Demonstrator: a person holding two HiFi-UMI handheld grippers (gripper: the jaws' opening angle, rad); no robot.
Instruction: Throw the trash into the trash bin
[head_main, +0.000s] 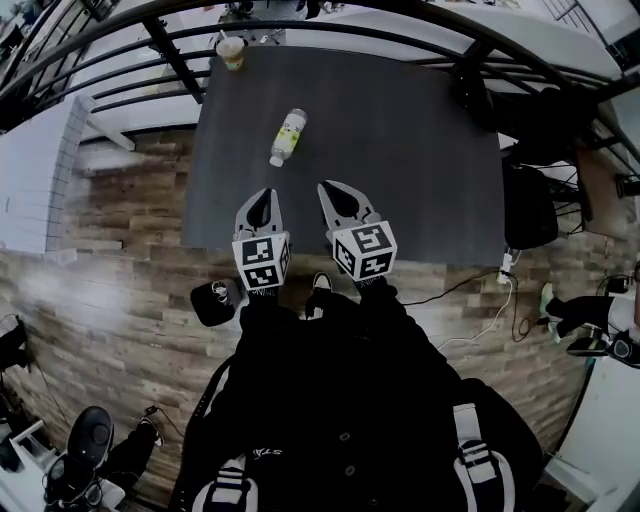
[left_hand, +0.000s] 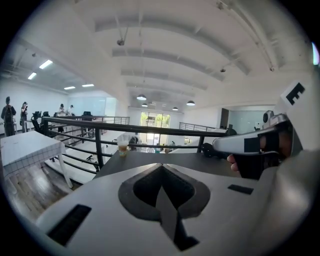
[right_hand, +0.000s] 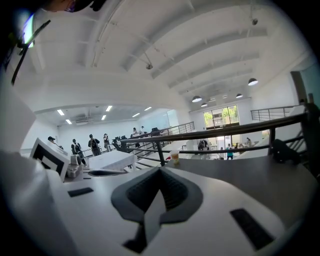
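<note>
head view: your left gripper and right gripper were held side by side over the near edge of the dark table, both pointing toward 12 o'clock. both were clenched with nothing in them. a plastic bottle lay on its side on the table, at about 12 o'clock from the left gripper and well apart from it. a cup stood at the table's far left corner, at about 11 o'clock, close to the railing. no trash bin was seen in this view.

left gripper view: the jaws were pressed together and nothing sat between them. the cup stood at 11 o'clock beyond the tips. the bottle was not seen here.

right gripper view: the jaws were likewise together and empty. the cup stood at 12 o'clock by the railing. no bin was seen here either.

assessment: judged from these pictures, nothing had been picked up and both pieces of trash lay untouched. the whole task remained: grasp, carry, find the bin, drop.
</note>
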